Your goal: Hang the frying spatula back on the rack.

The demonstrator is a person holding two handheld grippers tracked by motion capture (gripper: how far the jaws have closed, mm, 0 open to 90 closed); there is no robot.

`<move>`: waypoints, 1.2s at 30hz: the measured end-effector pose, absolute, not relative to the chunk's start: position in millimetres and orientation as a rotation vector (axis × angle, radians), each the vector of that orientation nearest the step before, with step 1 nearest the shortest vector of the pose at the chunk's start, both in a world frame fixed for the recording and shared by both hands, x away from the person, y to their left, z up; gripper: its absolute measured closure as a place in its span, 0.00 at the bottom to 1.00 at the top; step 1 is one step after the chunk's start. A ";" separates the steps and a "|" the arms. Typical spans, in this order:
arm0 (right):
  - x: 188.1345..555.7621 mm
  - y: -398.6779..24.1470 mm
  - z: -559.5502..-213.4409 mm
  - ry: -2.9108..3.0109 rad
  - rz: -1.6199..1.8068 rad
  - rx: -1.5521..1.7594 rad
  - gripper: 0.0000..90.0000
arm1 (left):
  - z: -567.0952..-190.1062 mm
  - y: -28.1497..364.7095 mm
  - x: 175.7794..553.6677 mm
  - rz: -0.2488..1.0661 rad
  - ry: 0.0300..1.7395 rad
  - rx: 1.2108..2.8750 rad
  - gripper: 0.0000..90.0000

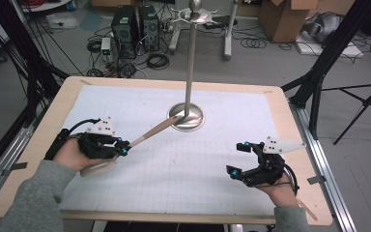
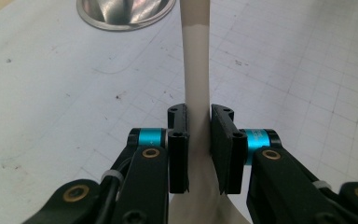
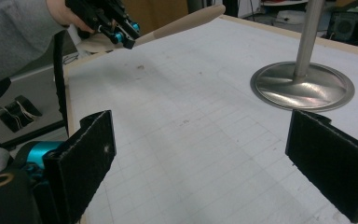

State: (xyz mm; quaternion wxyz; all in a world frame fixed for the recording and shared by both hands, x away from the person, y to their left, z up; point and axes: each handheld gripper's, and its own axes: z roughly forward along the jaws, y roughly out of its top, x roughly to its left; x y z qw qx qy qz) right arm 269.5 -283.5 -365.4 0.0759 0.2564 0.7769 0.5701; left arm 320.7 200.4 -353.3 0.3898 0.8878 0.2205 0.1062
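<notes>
A beige wooden utensil [image 1: 154, 130] is held at a slant over the left of the gridded mat. Its narrow end points at the base of a tall metal stand [image 1: 189, 63], and its wider end lies behind the jaws by the person's hand. My left gripper [image 1: 124, 146] is shut on it. In the left gripper view the pads [image 2: 179, 140] press the utensil [image 2: 196, 70] from both sides. My right gripper [image 1: 236, 158] rests at the mat's right side, open, and nothing lies between its wide-apart pads [image 3: 81, 154].
The stand's round steel base [image 1: 187, 117] sits at the mat's middle back, and its pole carries a ring of hooks on top. The white mat [image 1: 174, 169] covers a wooden table [image 1: 43, 140]. Computers, cables, boxes and tripod legs stand on the floor beyond.
</notes>
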 end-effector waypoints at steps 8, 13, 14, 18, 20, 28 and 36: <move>269.1 -281.7 -365.9 2.338 1.698 0.765 0.08 | -344.1 203.9 328.2 0.257 0.570 2.229 0.85; 269.2 -281.5 -366.1 2.340 1.698 0.769 0.08 | -340.1 203.0 334.1 0.240 0.569 2.246 0.85; 269.1 -281.4 -366.0 2.341 1.699 0.767 0.08 | -339.5 202.9 335.6 0.244 0.568 2.252 0.85; 269.4 -281.6 -365.9 2.339 1.705 0.763 0.08 | -335.1 202.2 339.7 0.248 0.575 2.240 0.86; 269.8 -281.7 -366.1 2.337 1.704 0.762 0.08 | -332.2 201.8 341.2 0.239 0.569 2.238 0.86; 268.8 -280.9 -364.5 2.328 1.731 0.759 0.08 | -320.0 206.5 350.2 0.210 0.575 2.199 0.85; 268.6 -274.2 -358.2 2.301 1.799 0.715 0.08 | -315.4 215.4 361.4 0.209 0.601 2.164 0.85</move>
